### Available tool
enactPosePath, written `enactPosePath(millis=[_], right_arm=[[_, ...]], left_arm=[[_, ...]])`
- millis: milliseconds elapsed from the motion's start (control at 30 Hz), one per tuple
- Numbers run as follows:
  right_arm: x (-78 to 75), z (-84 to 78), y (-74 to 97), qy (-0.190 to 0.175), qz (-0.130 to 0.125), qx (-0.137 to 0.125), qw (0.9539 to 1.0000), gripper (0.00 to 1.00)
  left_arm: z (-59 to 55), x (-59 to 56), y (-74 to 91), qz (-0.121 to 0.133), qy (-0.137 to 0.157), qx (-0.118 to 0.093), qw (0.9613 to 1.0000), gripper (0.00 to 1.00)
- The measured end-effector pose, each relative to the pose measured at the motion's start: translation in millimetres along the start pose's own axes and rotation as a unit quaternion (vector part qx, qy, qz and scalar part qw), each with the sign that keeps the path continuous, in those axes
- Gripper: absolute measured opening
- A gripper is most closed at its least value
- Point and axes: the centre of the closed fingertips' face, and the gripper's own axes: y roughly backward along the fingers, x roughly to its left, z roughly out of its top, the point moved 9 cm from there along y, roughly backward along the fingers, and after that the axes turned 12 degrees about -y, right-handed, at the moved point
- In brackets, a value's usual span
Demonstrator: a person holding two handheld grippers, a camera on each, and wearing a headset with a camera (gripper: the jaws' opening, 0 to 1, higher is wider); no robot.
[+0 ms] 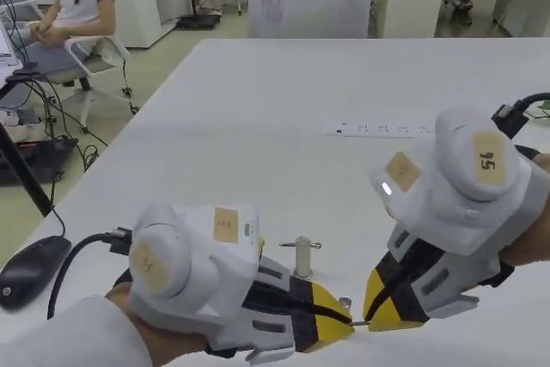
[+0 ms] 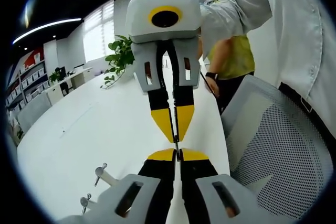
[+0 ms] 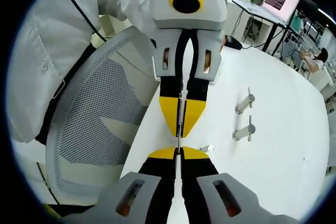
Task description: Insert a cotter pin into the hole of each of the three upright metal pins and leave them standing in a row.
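**Both grippers are pinching one cotter pin tip to tip, low over the counter's near edge.**
The left gripper (image 2: 177,155) and right gripper (image 3: 178,151) are each clamping an end of the thin cotter pin (image 1: 357,324). Its long axis is running straight from one gripper to the other, roughly level with the counter (image 1: 258,109). A metal pin (image 3: 245,102) and its neighbour (image 3: 244,131) are standing on the far side, already carrying cotters. A small round metal piece (image 3: 206,148), likely the third pin, is sitting just beyond the meeting tips, so the cotter will probably need swinging toward it.
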Motion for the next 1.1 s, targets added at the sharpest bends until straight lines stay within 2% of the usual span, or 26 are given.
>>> enactPosePath(millis=[133,300,433,533,667,967,1100], right_arm=[[-1.3,-1.9,-0.1,-0.004,-0.004,-0.001,1.0000,0.03],[-3.7,-7.2,0.3,-0.016,-0.009,-0.001,0.9998,0.03],[-7.4,-14.8,2.0,-0.031,-0.015,-0.003,0.9994,0.03],[-9.5,-21.2,3.4,-0.043,-0.021,-0.003,0.9989,0.03],[-11.7,-28.9,3.8,-0.053,-0.026,0.000,0.9983,0.03],[-16.2,-39.6,6.9,-0.074,-0.035,-0.001,0.9966,0.03],[-16.7,-41.9,7.2,-0.079,-0.038,-0.003,0.9961,0.03]], left_arm=[[-2.8,0.0,-2.3,0.002,0.006,-0.005,1.0000,0.02],[-9.9,3.1,-1.6,0.015,0.024,-0.013,0.9995,0.13],[-22.7,6.9,-0.8,0.034,0.048,-0.012,0.9982,0.17],[-33.7,10.7,-1.4,0.058,0.065,-0.014,0.9961,0.18],[-43.9,13.8,-5.5,0.073,0.073,-0.008,0.9946,0.19],[-61.9,14.6,-26.4,0.079,0.080,0.010,0.9937,0.20],[-68.6,16.2,-33.4,0.076,0.086,0.009,0.9934,0.18]])
